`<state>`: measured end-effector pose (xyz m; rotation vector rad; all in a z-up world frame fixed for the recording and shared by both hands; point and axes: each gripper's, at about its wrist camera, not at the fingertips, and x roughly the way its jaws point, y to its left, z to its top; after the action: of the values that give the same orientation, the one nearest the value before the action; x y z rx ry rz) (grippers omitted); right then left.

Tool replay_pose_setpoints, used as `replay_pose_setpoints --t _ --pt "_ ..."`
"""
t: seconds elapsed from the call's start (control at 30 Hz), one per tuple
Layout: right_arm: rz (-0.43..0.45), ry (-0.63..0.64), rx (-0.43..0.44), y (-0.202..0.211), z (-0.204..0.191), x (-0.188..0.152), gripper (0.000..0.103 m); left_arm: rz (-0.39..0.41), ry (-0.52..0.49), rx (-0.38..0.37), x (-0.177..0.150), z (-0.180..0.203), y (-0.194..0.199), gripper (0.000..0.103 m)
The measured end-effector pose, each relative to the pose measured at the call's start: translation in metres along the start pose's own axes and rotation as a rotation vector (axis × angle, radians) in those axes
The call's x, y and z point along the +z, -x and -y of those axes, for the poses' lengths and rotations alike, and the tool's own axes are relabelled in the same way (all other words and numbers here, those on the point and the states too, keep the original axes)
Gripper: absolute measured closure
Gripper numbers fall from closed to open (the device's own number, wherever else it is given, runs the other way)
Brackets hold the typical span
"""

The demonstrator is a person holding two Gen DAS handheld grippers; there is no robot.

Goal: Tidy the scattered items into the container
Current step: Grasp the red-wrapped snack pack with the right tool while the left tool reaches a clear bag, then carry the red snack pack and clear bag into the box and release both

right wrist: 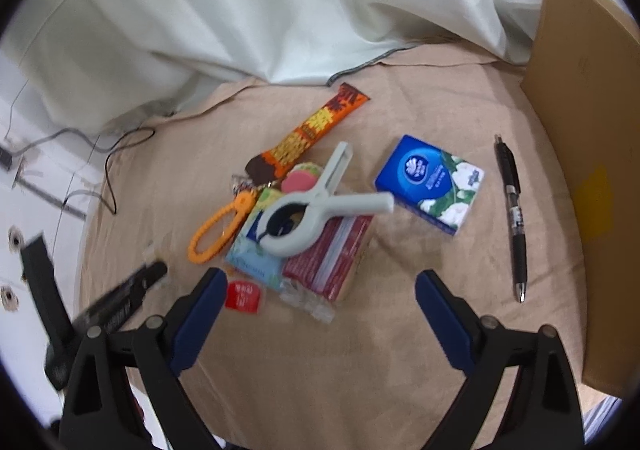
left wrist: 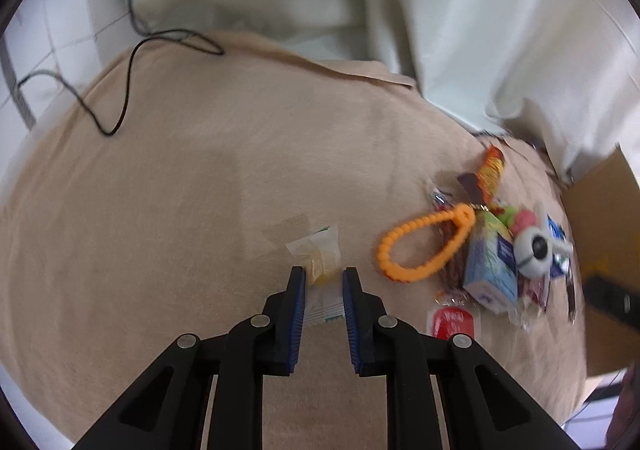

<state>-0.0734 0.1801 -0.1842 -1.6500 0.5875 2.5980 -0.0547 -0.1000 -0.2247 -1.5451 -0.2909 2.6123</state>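
My left gripper (left wrist: 323, 277) is shut on a small clear packet (left wrist: 322, 256) with a yellow sweet inside, low over the beige cloth. A pile of items lies to its right: an orange bead loop (left wrist: 424, 246), a light blue pack (left wrist: 490, 270), a white clamp (left wrist: 534, 248). My right gripper (right wrist: 320, 286) is open and empty, just in front of that pile: white clamp (right wrist: 320, 206), red packet (right wrist: 328, 262), orange snack bar (right wrist: 308, 134), small red sachet (right wrist: 243, 296). A blue tissue pack (right wrist: 430, 182) and a black pen (right wrist: 512, 214) lie further right. The cardboard box (right wrist: 592, 170) stands at the far right.
White sheets (right wrist: 240, 10) drape behind the cloth-covered table (left wrist: 180, 210). A black cable (left wrist: 128, 82) lies on the table's far left edge. The left gripper's dark body (right wrist: 120, 302) shows at the left of the right wrist view. The box also shows in the left wrist view (left wrist: 608, 230).
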Motion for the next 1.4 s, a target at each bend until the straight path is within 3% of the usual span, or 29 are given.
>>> replay_pose_setpoints --t 0.3,0.57,0.67,0.77,0.8,1.0,1.4 --pt "-0.047 -0.100 -0.068 -0.025 -0.020 0.016 0.014 0.010 -0.045 -0.011 -0.012 0.009 0.008 0.084" --pt "-0.061 -0.139 -0.216 -0.057 -0.030 0.019 0.022 0.026 -0.006 -0.002 -0.014 -0.014 0.016 0.084" --pt "-0.067 -0.164 -0.218 -0.061 -0.025 0.018 0.028 0.022 0.002 0.001 -0.013 -0.021 0.016 0.084" --pt "-0.040 -0.161 -0.220 -0.053 -0.018 0.017 0.057 0.027 0.009 -0.004 -0.012 -0.023 0.017 0.084" --pt "-0.038 -0.162 -0.210 -0.050 -0.013 0.016 0.059 0.028 0.008 -0.006 -0.011 -0.022 0.017 0.084" --pt "-0.035 -0.128 -0.133 -0.034 0.005 0.009 0.060 0.029 -0.027 -0.035 -0.006 -0.003 0.018 0.084" --pt "-0.083 0.078 -0.129 -0.018 0.016 -0.002 0.059 0.021 -0.056 -0.082 -0.002 0.029 0.019 0.084"
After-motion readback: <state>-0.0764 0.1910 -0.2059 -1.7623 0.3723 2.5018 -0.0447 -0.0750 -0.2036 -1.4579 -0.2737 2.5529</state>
